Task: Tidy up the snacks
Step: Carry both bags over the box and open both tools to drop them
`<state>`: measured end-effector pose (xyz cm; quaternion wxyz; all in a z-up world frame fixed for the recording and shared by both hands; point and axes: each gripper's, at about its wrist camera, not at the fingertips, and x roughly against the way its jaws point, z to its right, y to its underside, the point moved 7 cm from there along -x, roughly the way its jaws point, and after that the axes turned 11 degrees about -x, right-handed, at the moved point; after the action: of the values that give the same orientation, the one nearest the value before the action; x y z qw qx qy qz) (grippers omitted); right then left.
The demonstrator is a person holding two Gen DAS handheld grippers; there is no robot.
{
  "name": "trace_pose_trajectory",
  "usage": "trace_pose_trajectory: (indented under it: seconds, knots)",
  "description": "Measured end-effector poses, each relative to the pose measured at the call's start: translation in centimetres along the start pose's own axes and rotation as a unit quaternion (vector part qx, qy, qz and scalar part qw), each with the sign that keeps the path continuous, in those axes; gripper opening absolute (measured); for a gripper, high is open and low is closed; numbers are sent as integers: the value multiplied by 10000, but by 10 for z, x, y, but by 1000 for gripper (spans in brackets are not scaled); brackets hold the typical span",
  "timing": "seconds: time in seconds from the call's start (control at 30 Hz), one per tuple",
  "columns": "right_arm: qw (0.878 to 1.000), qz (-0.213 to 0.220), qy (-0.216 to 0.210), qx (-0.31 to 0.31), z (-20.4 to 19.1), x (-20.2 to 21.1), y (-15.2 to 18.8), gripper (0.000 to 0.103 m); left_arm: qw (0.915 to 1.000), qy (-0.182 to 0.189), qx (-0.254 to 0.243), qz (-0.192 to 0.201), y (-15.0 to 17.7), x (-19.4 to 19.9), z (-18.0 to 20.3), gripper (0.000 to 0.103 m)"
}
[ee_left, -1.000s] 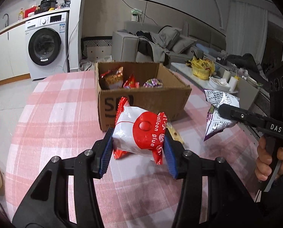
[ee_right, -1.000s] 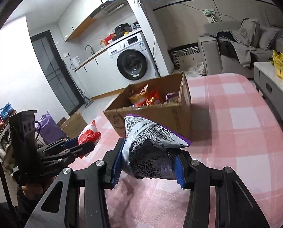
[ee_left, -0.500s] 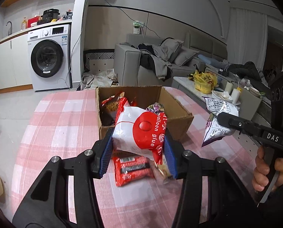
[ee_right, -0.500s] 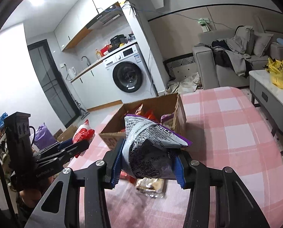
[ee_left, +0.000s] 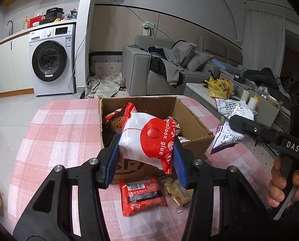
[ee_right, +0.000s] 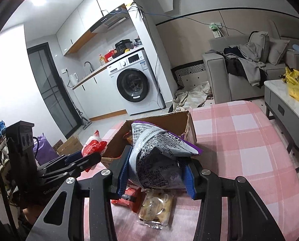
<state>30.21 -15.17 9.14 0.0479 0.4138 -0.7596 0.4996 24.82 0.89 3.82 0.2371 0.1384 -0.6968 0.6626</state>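
Cardboard box (ee_left: 191, 124) at the tabletop's (ee_left: 55, 132) far edge holding snack packets, left hand-held gripper (ee_left: 145, 160) clamped on a puffy white-and-red bag (ee_left: 147, 138), right hand-held gripper (ee_right: 155, 174) clamped on a crumpled grey-and-purple bag (ee_right: 159, 156)

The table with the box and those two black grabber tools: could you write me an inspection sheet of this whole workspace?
Surface: pink checked tablecloth, mostly bare.
Job's things: open brown cardboard box holding snack packs; flat red snack packet and clear-wrapped pastry lying in front of it.
Clutter: nothing seen on the table.
Grippers: left gripper shut on a white-and-red snack bag; right gripper shut on a grey-and-purple printed bag; both bags held clear of the table.
Cables: blue cable along the wall.
Surroundings: white washing machine, grey sofa with clothes.
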Motion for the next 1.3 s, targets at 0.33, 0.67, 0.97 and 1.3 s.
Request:
trace_pose_trajectory:
  seconds: [0.33, 0.67, 0.97, 1.3]
  knots:
    - [10000, 0, 34, 40, -2, -24, -18, 46, 10000, -70, -38, 15, -11, -23, -9, 46]
    - [9998, -152, 98, 36, 2, -56, -21, 46, 9997, -177, -114, -130, -14, -58, -19, 46]
    - [9994, -326, 121, 91, 5, -83, -20, 46, 9994, -178, -99, -292, -11, -89, -32, 46]
    - [9984, -497, 153, 203, 2, -105, -17, 46, 9989, -166, -85, -440, -3, -114, -45, 46]
